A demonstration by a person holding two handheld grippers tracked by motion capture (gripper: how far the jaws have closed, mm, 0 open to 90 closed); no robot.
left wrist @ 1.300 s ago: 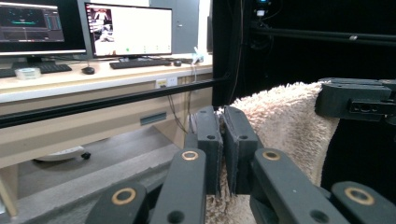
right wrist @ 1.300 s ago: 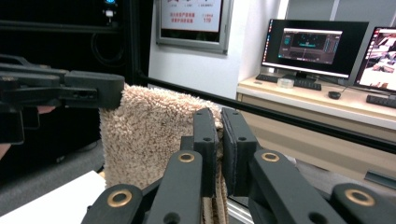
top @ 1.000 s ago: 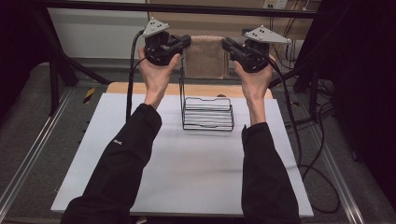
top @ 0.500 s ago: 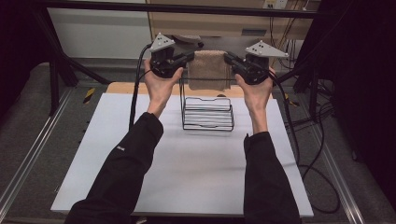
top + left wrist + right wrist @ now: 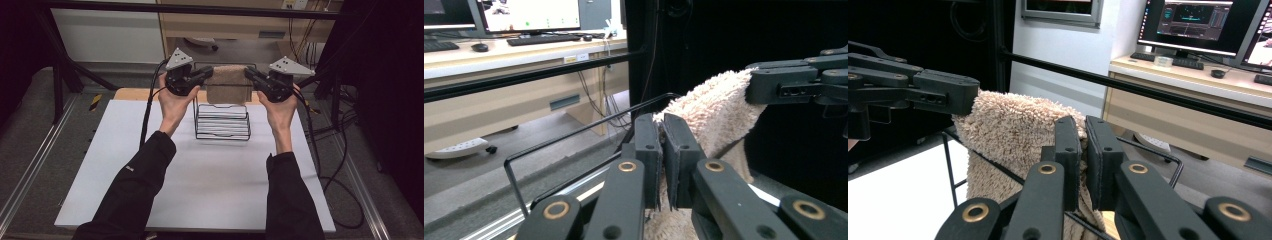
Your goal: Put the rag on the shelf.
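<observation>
A beige terry towel (image 5: 229, 85) hangs stretched between both grippers, above the black wire rack (image 5: 222, 122). My left gripper (image 5: 210, 75) is shut on the towel's left top corner and my right gripper (image 5: 248, 74) on its right top corner. In the left gripper view the jaws (image 5: 663, 145) pinch the towel (image 5: 714, 110), and the right gripper (image 5: 794, 82) clamps the far end. In the right gripper view the jaws (image 5: 1083, 145) pinch the towel (image 5: 1013, 125), with the left gripper (image 5: 923, 92) opposite. The rack's thin top bar (image 5: 998, 167) runs just under the cloth.
The rack stands at the far middle of a white table top (image 5: 200, 190). A black frame bar (image 5: 200, 9) crosses beyond it. Cables (image 5: 345, 170) trail off the table's right side. A desk with monitors (image 5: 1198, 20) lies past the frame.
Both grippers have come down with the towel held between them, bringing it closer to the rack's top bar. The rack has not moved.
</observation>
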